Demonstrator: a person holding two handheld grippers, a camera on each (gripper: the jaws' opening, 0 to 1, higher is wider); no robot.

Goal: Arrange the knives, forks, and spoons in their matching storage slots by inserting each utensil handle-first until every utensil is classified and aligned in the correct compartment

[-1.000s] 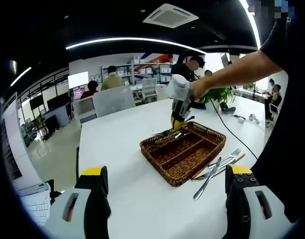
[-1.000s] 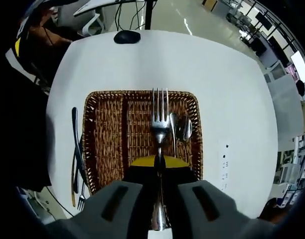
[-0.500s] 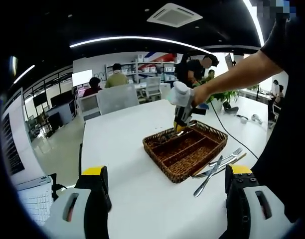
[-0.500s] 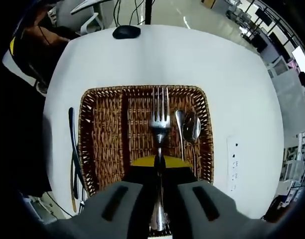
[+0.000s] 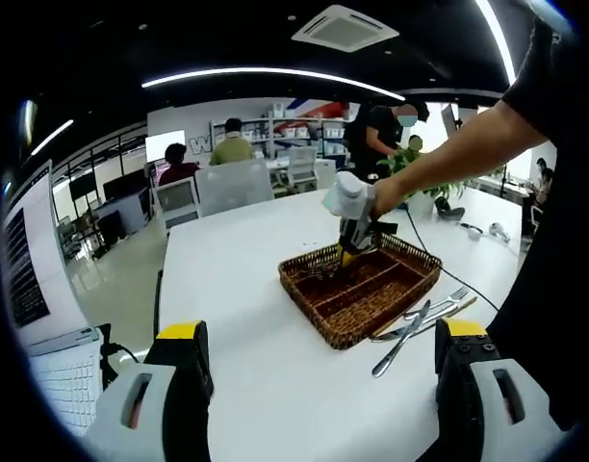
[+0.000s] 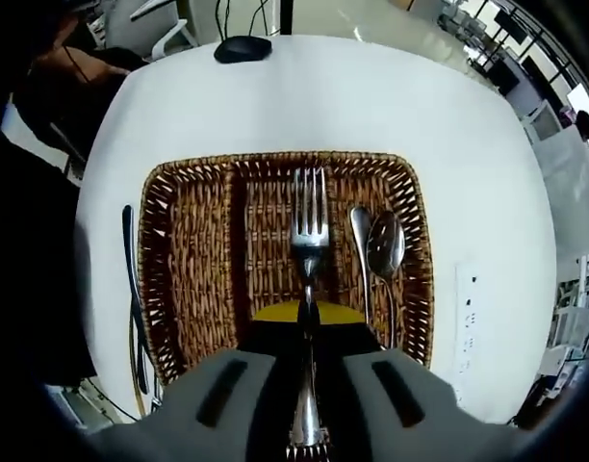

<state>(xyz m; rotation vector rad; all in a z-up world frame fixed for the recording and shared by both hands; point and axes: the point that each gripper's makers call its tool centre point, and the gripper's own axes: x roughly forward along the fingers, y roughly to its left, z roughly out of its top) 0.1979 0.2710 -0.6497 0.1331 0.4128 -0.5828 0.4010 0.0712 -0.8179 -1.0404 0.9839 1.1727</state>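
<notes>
- You are holding the right gripper (image 6: 306,313) with its jaws closed on the fork (image 6: 309,226), clamping the handle low in the right gripper view while the tines are pointing toward the top of the frame.
- You are gripping the fork by its handle end and keeping it lined up with the middle slot of the wicker tray (image 6: 189,279), at frame centre, probably so it can go down lengthwise between the dividers.
- You are carrying the fork above the middle slot; whether it is touching the weave cannot be told.
- You are keeping the left gripper (image 5: 319,395) back at the bottom of the left gripper view, its jaws standing wide apart with nothing between them, probably so it stays clear of the tray.
- The two spoons (image 6: 376,255) are lying side by side in the slot right of centre, bowls toward the top of the frame, so that slot is reading as the spoon compartment.
- The remaining cutlery (image 5: 420,322) is waiting on the white table (image 5: 246,289) just beside the tray, right of centre in the left gripper view; a knife and a fork can be made out there.
- A white strip (image 6: 465,322) is lying at the right of the right gripper view; its dark marks are too small to read.
- No brand or legible writing is showing on the utensils or the tray.
</notes>
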